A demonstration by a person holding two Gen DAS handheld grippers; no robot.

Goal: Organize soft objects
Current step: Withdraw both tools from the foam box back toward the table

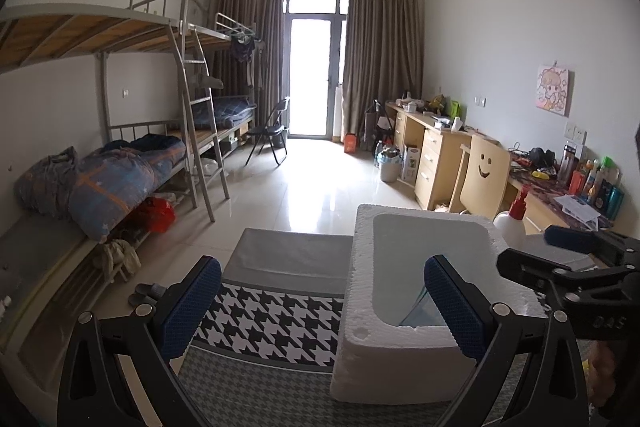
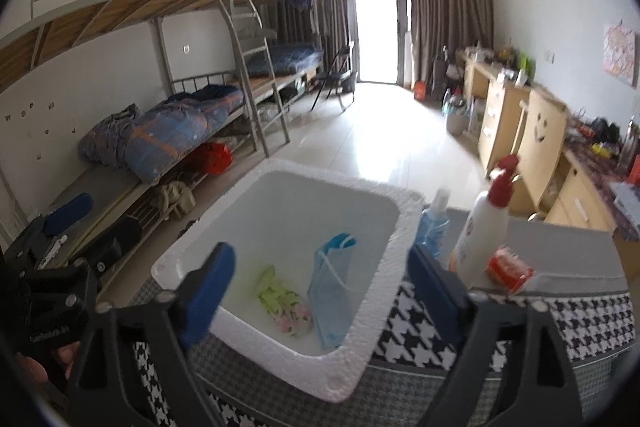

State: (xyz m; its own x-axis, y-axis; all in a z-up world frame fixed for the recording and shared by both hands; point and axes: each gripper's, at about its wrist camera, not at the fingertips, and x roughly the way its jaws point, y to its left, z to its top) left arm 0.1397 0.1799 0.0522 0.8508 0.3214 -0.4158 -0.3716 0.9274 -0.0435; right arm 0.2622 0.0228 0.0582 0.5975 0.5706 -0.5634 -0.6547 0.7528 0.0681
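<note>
I read the white foam box [image 2: 280,267] as the collection bin, sitting on the houndstooth cloth [image 2: 580,319]. Two soft items already lie on its floor: a blue face mask [image 2: 328,291] toward 3 o'clock and a green-and-pink floral piece [image 2: 286,303] just beside it toward 9 o'clock. My right gripper [image 2: 320,287] hangs over the box's near rim, jaws wide apart, nothing between them. My left gripper [image 1: 322,299] is likewise spread and empty. At 2 o'clock outside the box stand a spray bottle [image 2: 484,227] and a red packet [image 2: 510,269]; I cannot tell whether the packet counts as soft. I judge sorting mostly done.
</note>
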